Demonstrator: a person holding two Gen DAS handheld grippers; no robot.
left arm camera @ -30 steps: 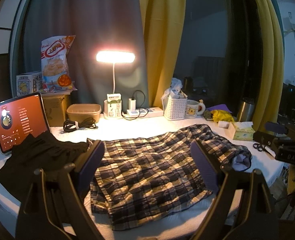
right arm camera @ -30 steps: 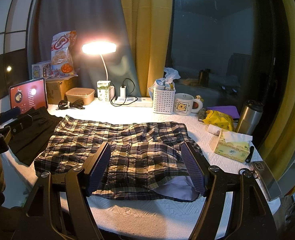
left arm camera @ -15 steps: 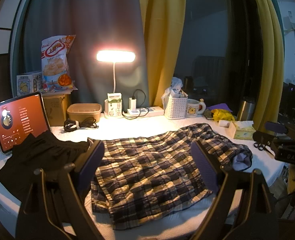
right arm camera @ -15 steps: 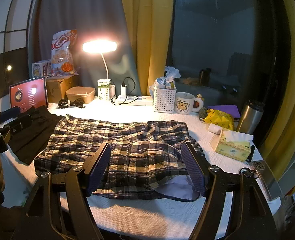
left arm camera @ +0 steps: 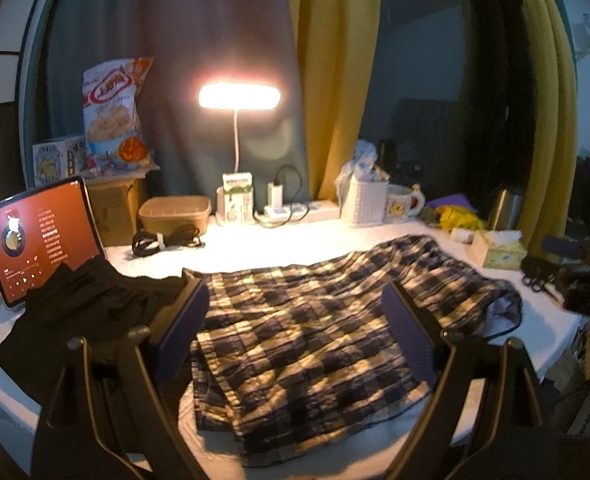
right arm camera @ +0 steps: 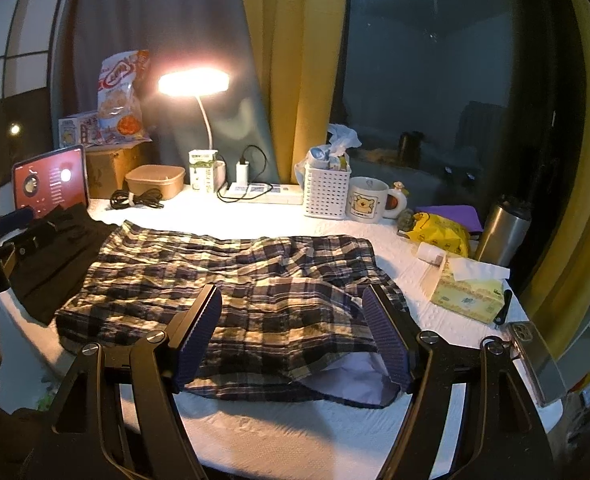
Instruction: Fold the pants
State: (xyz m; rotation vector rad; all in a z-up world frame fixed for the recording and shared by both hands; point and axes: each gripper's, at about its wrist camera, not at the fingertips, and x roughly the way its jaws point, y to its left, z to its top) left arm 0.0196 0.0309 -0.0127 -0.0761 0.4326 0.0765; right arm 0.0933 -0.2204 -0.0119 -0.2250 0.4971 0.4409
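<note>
Plaid pants (left arm camera: 315, 332) (right arm camera: 235, 288) lie spread flat across the white table, waistband opening toward the right with pale lining showing (right arm camera: 351, 376). My left gripper (left arm camera: 295, 324) hovers open over the pants' left end, nothing between its fingers. Over the near edge by the waistband, my right gripper (right arm camera: 291, 328) is open too and holds nothing. In the left wrist view the right gripper (left arm camera: 575, 276) shows dark at the far right; in the right wrist view the left gripper (right arm camera: 3, 248) shows at the far left.
A black garment (left arm camera: 83, 312) lies left of the pants below a lit tablet (left arm camera: 35, 240). Along the back stand a lamp (left arm camera: 239, 96), brown bowl (left arm camera: 175, 212), cable coil (left arm camera: 167, 238), power strip, white basket (right arm camera: 327, 192) and mug (right arm camera: 369, 200). Tissue box (right arm camera: 467, 292), steel flask (right arm camera: 503, 232) and phone (right arm camera: 535, 356) sit right.
Both grippers stay open and nearly still; the views shift only slightly. The pants have not moved.
</note>
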